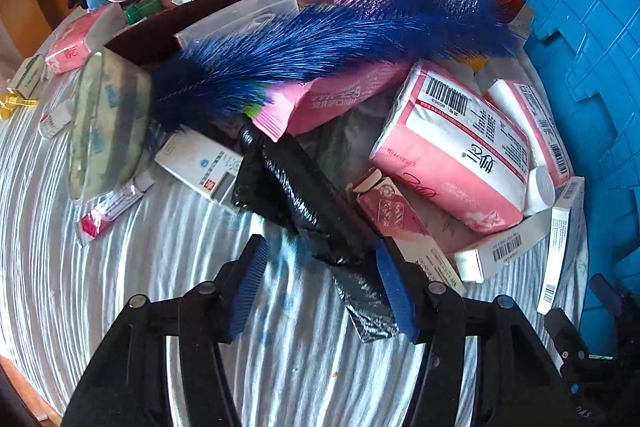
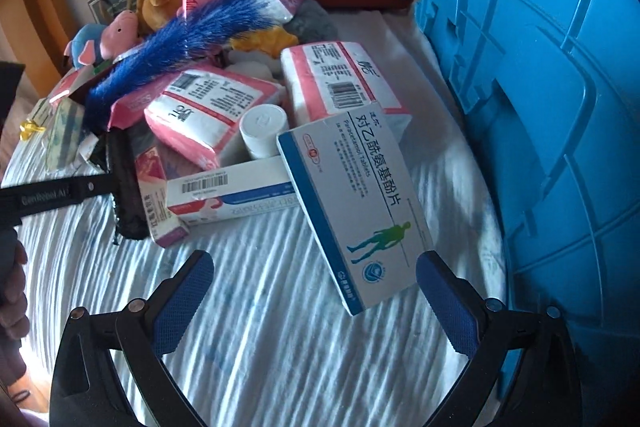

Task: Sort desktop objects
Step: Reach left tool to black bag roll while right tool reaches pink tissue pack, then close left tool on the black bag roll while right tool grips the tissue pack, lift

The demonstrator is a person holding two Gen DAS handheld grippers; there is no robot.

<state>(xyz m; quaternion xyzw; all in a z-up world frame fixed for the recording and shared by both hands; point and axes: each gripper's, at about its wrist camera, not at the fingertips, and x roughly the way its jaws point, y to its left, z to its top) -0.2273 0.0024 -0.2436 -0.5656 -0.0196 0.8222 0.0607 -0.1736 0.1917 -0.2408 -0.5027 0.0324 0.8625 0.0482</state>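
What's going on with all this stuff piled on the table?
A person is sorting a heap of clutter with two tools. The left hand-held gripper is open around a crumpled black plastic bag, pads not yet pressing it. The right hand-held gripper is open over a white-and-blue paracetamol tablet box beside a blue plastic crate. Nothing is lifted yet.
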